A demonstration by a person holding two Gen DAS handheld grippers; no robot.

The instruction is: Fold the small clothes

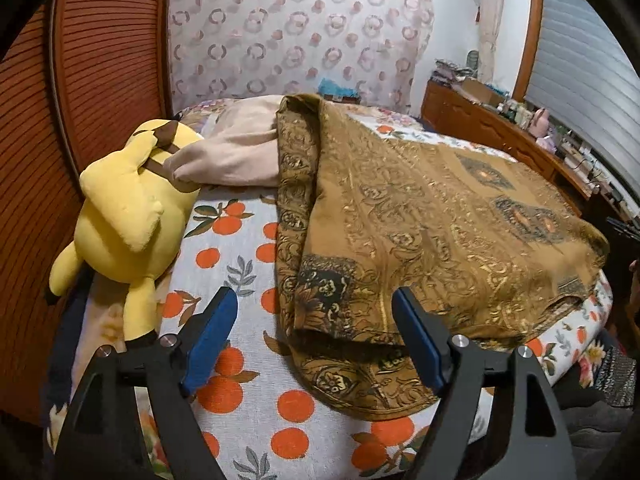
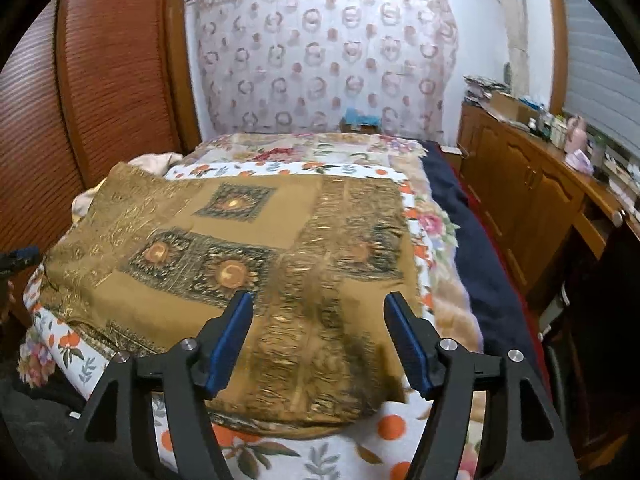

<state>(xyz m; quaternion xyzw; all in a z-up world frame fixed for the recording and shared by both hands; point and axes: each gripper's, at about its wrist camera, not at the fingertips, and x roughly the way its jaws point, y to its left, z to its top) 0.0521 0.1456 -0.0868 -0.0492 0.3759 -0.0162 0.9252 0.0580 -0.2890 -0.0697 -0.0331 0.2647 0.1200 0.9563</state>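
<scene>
- Nearest me, the left gripper (image 1: 316, 336) stands wide open just over the near edge of the bed, nothing between its blue pads (image 1: 210, 340); the near left corner of the brown patterned cloth (image 1: 420, 232) lies right in front of its right finger.
- The right gripper (image 2: 318, 340) is also spread wide and holds nothing; it hangs over the cloth's near right corner, the fabric showing between the fingers but not pinched.
- The cloth itself lies across the orange-print bedsheet (image 1: 240, 248), already doubled: a folded layer runs along its left side and a lower layer peeks out at the near edge.
- To my eye a fold is laid down and both corners are let go, so the step in hand is the pause between folds.
- The next move would call for fresh grips on two corners of one edge, catching both layers together, then carrying them evenly so the layers do not slide apart.
- Further off, a yellow plush toy (image 1: 120, 220) and a pink pillow (image 1: 232, 152) sit left of the cloth, clear of it except where the cloth overlaps the pillow.
- Beyond stands a patterned curtain (image 2: 328, 56).
</scene>
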